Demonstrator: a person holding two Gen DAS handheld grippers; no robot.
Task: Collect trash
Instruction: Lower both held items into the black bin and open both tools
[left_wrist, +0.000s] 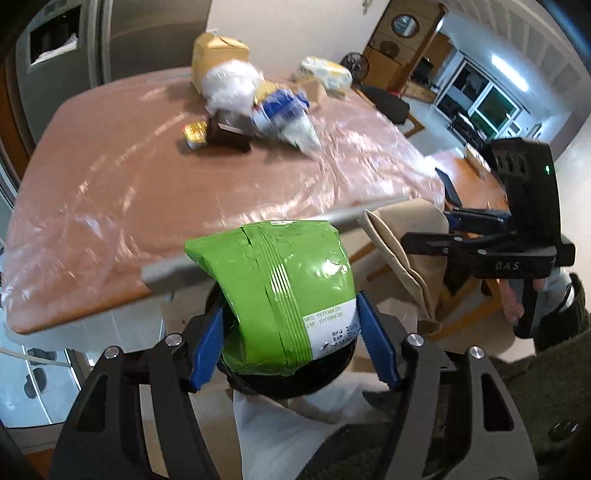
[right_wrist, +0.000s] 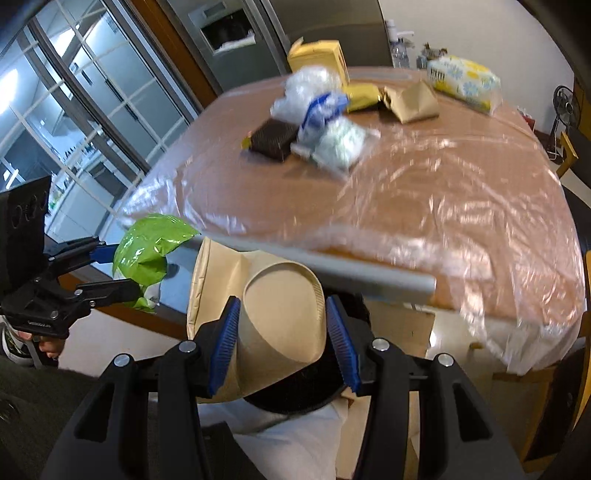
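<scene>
The light, crinkly green foil snack bag (left_wrist: 284, 295) is pinched by the left hand-held gripper (left_wrist: 291, 332); the soft beige paper cup (right_wrist: 282, 317), easily crushed, is squeezed by the right hand-held gripper (right_wrist: 282, 343), off the surface's (right_wrist: 406, 206) near edge.

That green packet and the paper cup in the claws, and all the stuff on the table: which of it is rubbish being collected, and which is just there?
Part of the job:
- green packet, in the left gripper
- paper cup, in the right gripper
- heap of wrappers on the table
- black bin under the packet

Just lying about:
- tissue pack
- yellow carton
- fridge
- fan
</scene>
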